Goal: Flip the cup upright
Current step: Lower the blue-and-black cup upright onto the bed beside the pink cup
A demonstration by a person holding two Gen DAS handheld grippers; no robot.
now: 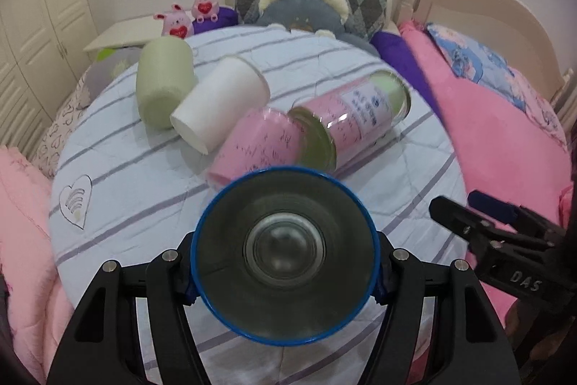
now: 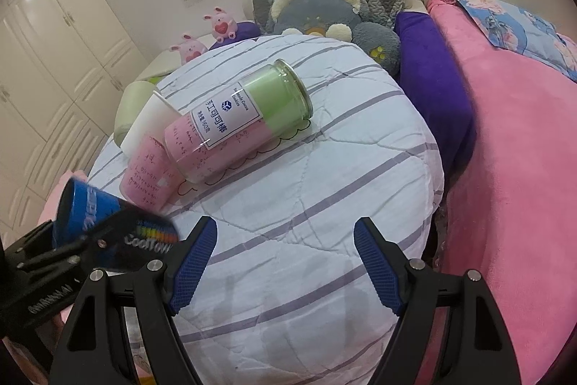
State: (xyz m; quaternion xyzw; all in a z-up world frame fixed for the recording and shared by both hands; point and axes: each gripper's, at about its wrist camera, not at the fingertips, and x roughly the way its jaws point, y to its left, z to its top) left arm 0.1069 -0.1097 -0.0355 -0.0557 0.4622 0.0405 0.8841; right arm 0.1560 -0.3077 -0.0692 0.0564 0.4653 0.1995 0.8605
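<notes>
Left gripper [image 1: 285,280] clamped on a blue-walled cup [image 1: 285,255], open mouth facing its camera, held above the striped white quilt [image 2: 324,204], right gripper [image 2: 285,262] spread apart over quilt, a labelled pink-and-green glass jar [image 2: 238,121] lying on its side beyond.

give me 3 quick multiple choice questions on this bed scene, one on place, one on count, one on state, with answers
1. Where is the blue cup?
A. flat on the quilt
B. between the left gripper's jaws
C. on the pink blanket

2. How many pink rabbit toys sit behind the quilt?
A. one
B. two
C. four

3. How is the right gripper?
A. open and empty
B. shut on the white cup
C. shut on the jar

Answers: 1 B, the left gripper clamps its sides. 2 B, a pair shows beside the purple cushion. 3 A, its jaws stand apart over the striped quilt.
</notes>
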